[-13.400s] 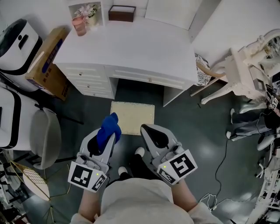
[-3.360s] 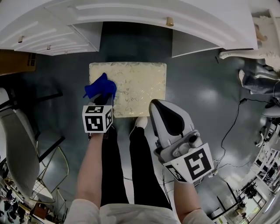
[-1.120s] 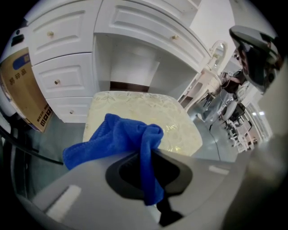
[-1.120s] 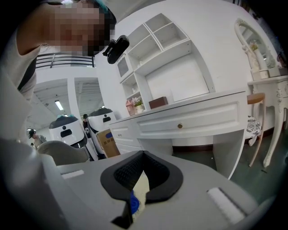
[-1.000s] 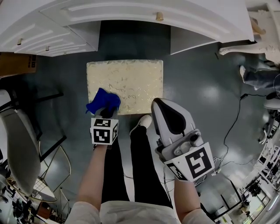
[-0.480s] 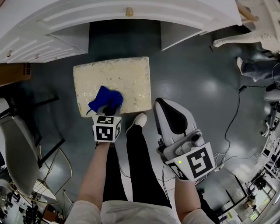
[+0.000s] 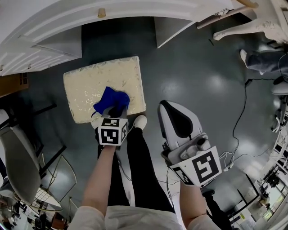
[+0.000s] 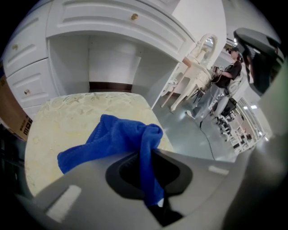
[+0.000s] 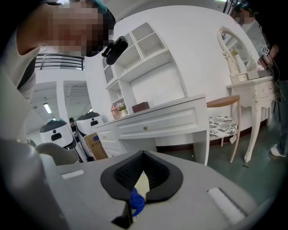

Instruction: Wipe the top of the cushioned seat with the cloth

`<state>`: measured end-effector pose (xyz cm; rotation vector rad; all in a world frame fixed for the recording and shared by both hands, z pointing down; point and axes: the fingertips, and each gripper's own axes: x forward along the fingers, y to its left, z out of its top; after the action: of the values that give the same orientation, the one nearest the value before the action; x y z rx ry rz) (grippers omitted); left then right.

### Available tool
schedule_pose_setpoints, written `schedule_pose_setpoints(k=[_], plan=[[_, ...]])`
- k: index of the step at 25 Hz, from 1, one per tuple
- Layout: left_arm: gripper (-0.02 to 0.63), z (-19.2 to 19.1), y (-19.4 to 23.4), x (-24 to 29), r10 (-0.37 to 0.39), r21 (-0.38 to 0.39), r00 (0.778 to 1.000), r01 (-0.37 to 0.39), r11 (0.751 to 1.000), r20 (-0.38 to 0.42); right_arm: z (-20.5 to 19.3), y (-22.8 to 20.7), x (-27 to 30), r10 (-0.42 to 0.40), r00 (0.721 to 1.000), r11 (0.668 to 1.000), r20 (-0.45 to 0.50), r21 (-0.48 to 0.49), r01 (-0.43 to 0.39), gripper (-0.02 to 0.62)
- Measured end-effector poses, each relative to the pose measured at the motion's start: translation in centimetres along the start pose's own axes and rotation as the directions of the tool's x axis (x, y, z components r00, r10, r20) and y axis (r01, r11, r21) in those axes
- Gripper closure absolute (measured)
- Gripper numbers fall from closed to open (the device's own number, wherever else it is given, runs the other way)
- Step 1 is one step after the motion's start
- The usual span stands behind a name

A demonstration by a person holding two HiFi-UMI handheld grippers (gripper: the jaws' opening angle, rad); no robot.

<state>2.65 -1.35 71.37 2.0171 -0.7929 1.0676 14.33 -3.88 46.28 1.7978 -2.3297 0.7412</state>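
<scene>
Head view: the blue cloth [image 7: 112, 99] lies bunched on the near right part of the cushioned seat [image 7: 83, 87], apparently in the middle of a wipe.

The left gripper [image 7: 115, 110] pinches one fold of the cloth between closed jaws. The rest spreads ahead of the tips onto the cream top, so fabric rather than plastic meets the upholstery. The seat stands on the dark floor [image 7: 202, 81] just in front of the white desk [image 7: 135, 9], and the person leans over it with one shoe [image 7: 138, 121] beside its near edge. The right gripper [image 7: 174, 117] hangs over bare floor, well apart from the seat, its jaws drawn together on nothing. It is likely parked there because one hand is enough for the wiping. How much of the top has been covered cannot be told.
</scene>
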Motion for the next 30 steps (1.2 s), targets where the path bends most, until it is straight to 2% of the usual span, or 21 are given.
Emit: schedule_pose_setpoints(k=[10, 16, 24, 30], plan=[[0.574, 0.8, -5.4, 2.6, -0.069, 0.075, 0.997, 0.071, 0.995, -0.03, 0.1, -3.4, -1.7, -0.039, 0.999, 0.999, 0.008, 0.017, 0.039, 0.595], [0.574, 0.2, -9.0, 4.7, -0.113, 0.159, 0.989, 0.127, 0.979, -0.092, -0.2, -4.6, -2.5, -0.057, 0.998, 0.998, -0.005, 0.017, 0.057, 0.595], [0.574, 0.0, -9.8, 5.0, -0.137, 0.199, 0.982, 0.16, 0.967, -0.126, -0.1, -5.6, -2.8, -0.076, 0.997, 0.997, -0.005, 0.014, 0.076, 0.595], [0.574, 0.8, -9.9, 3.4, -0.167, 0.229, 0.982, 0.182, 0.956, -0.082, 0.1, -4.3, -2.4, -0.06, 0.998, 0.998, -0.01, 0.007, 0.06, 0.595]])
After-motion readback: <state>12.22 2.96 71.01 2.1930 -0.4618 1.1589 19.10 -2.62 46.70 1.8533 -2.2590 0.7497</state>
